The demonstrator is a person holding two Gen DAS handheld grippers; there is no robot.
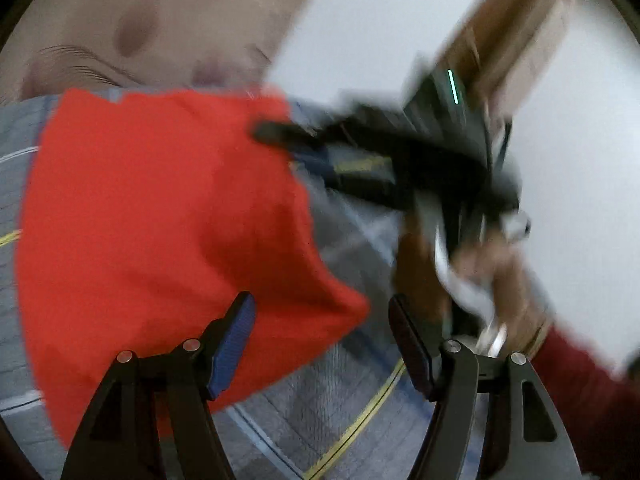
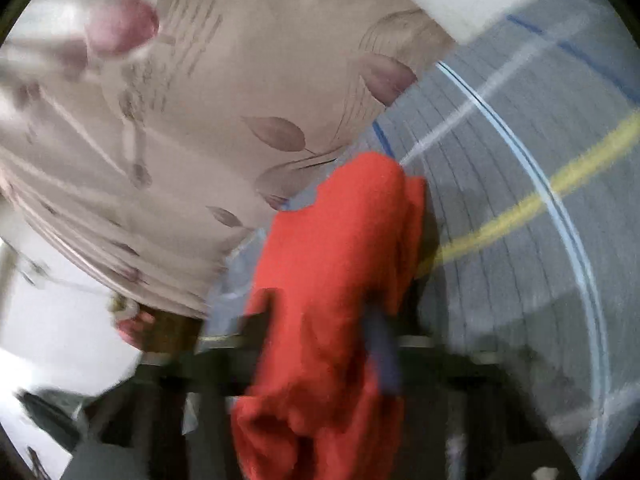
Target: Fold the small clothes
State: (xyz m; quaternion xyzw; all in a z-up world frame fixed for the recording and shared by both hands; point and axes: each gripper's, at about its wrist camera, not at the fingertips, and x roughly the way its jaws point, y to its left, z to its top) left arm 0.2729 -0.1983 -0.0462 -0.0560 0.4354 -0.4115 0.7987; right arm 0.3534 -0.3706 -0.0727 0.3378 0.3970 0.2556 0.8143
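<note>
- On the grey striped bedcover [image 1: 348,396], a red garment [image 1: 168,216] is lying spread in the left wrist view, one corner reaching toward the near right.
- Just behind that corner, the left gripper [image 1: 322,344] is hanging with its jaws standing apart; nothing is sitting between them, and its blue-faced pad [image 1: 234,344] is overlapping the red cloth's near edge in the picture, though contact cannot be told.
- At the cloth's far right edge, the right gripper [image 1: 276,132] is reaching in from the right, a hand [image 1: 500,268] and a dark red sleeve [image 1: 588,376] carrying it.
- From the right wrist view, the red garment [image 2: 332,288] is bunching between the right gripper's [image 2: 320,336] fingers, which are looking clamped on it; blur is keeping the pad contact from being sure.
- Beyond the bedcover, a beige leaf-printed sheet [image 2: 224,92] is filling the far left of that view.
- As a judgement, the folding is only beginning: the garment is showing no finished crease, one edge is being gathered, and the folds plus any further small clothes are remaining.
</note>
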